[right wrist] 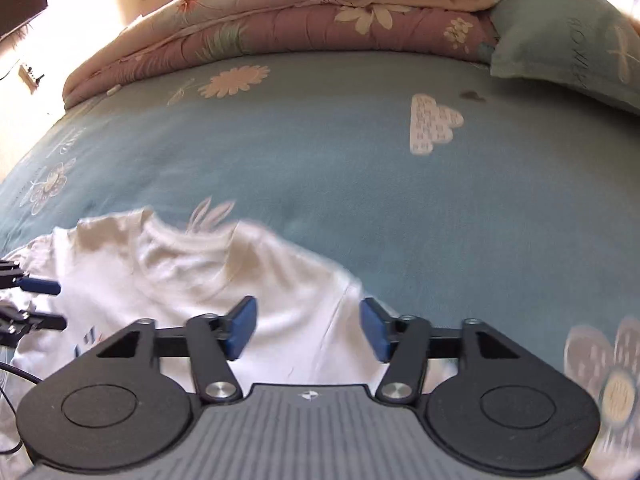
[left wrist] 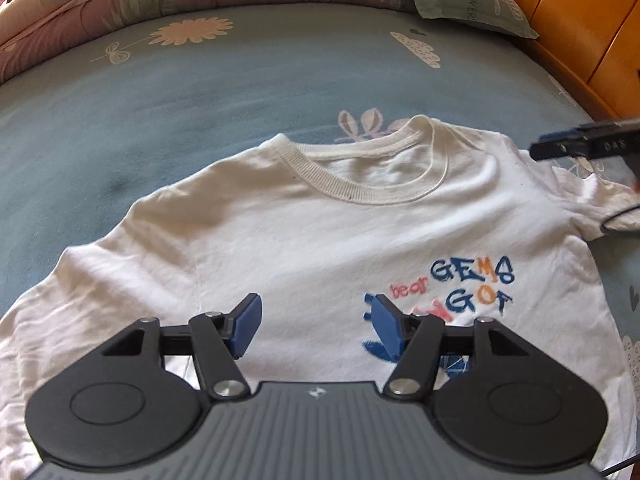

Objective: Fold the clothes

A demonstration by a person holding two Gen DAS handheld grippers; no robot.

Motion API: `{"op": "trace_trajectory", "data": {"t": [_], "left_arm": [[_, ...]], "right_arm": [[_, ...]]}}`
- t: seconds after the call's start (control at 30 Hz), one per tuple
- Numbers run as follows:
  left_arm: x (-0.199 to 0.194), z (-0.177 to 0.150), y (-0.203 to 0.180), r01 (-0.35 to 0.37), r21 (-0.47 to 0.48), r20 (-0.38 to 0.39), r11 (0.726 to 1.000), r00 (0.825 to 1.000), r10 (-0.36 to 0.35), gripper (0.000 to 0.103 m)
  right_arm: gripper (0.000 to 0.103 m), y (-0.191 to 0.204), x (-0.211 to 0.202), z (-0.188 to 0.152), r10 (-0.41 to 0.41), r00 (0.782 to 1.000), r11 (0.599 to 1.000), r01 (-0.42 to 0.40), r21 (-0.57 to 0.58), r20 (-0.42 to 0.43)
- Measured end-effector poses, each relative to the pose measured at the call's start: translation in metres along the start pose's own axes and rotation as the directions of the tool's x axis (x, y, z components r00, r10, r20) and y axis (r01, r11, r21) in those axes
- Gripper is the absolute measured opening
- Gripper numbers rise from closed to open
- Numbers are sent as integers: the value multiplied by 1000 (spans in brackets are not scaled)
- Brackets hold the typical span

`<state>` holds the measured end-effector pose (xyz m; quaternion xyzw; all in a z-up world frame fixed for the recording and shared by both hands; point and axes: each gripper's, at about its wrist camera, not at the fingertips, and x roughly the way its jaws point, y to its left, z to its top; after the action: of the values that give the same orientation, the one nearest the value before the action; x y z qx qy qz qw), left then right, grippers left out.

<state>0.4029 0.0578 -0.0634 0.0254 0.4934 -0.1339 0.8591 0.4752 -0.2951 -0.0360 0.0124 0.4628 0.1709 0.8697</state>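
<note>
Both grippers, left gripper [left wrist: 314, 326] and right gripper [right wrist: 307, 328], hover open and empty over white T-shirt [left wrist: 320, 220] on bed [left wrist: 200, 92].

White T-shirt [left wrist: 320, 220]: hem hidden behind tongs body, left sleeve cut off; blurred in right wrist view

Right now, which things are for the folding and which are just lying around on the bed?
For the folding: white T-shirt, spread front-up; left gripper and right gripper, both open above it.

Just lying about: folded floral quilt, green pillow, blue bedsheet underneath.
</note>
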Motion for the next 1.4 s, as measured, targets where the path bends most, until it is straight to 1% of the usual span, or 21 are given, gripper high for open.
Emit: {"op": "trace_trajectory", "data": {"t": [0.1, 0.13, 0.17, 0.2, 0.23, 0.3, 0.37, 0.47, 0.5, 0.57, 0.6, 0.67, 0.73, 0.87, 0.9, 0.93, 1.03, 1.13, 1.2, 1.3, 1.4], "left_arm": [[12, -13, 1, -76, 39, 25, 996, 997, 75, 62], [18, -15, 1, -96, 56, 30, 994, 995, 95, 62], [22, -14, 4, -99, 56, 46, 993, 994, 97, 67], [27, -12, 6, -101, 55, 63, 993, 993, 97, 69], [31, -7, 8, -102, 57, 80, 993, 992, 97, 73], [41, 7, 10, -91, 78, 90, 993, 992, 84, 76], [51, 23, 17, -76, 80, 95, 994, 993, 68, 81], [61, 47, 26, -66, 47, 90, 997, 994, 61, 81], [63, 55, 28, -61, 28, 83, 998, 995, 59, 78], [52, 62, 27, -50, 2, 110, 999, 993, 50, 76], [45, 62, 25, -23, -6, 132, 1000, 991, 24, 77], [34, 58, 21, 69, -11, 157, 998, 985, -67, 77], [37, 54, 14, 132, 18, 148, 991, 980, -133, 79], [74, 66, 9, 101, 63, 100, 993, 989, -107, 79], [81, 71, 10, 82, 64, 115, 995, 989, -89, 79], [88, 76, 12, 62, 63, 134, 996, 988, -70, 83], [94, 92, 11, 39, 47, 115, 998, 992, -44, 84], [77, 92, 8, 56, 37, 105, 998, 993, -59, 84], [58, 83, 5, 78, 33, 105, 996, 991, -81, 84], [33, 62, -1, 89, 16, 65, 996, 994, -90, 84], [11, 35, -9, 86, -4, 12, 996, 996, -86, 85]], "right_arm": [[71, 21, 9, -36, -64, 997, 997, 66, 45, -50], [71, 27, 16, -44, -101, 994, 994, 103, 39, -36], [76, 32, 24, -52, -140, 990, 990, 140, 32, -20], [84, 34, 29, -53, -157, 987, 987, 157, 24, 21], [87, 33, 36, -48, -176, 984, 984, 175, 25, 33], [99, 25, 53, -33, -202, 978, 979, 200, 30, 44], [103, 16, 65, -15, -209, 977, 977, 208, 48, 38], [103, 8, 74, 8, -207, 978, 977, 207, 59, 1], [103, 7, 71, 13, -209, 978, 975, 209, 72, -7], [103, 14, 54, 15, -196, 981, 977, 194, 89, 6], [103, 20, 44, 9, -182, 983, 979, 179, 97, 15], [103, 33, 22, -2, -153, 988, 983, 148, 112, 34], [103, 45, 6, -18, -129, 991, 983, 123, 136, 33], [103, 62, -4, -61, -125, 992, 974, 125, 189, -9], [103, 67, -6, -71, -127, 992, 970, 129, 206, -21], [103, 71, -7, -82, -126, 991, 965, 130, 226, -32], [103, 78, -14, -97, -138, 990, 958, 140, 251, -25], [103, 82, -21, -105, -146, 989, 955, 139, 264, 5], [103, 82, -23, -105, -152, 988, 959, 138, 248, 35], [103, 78, -14, -103, -138, 988, 969, 122, 213, 64], [103, 73, -4, -112, -135, 991, 975, 132, 181, 3]]}}
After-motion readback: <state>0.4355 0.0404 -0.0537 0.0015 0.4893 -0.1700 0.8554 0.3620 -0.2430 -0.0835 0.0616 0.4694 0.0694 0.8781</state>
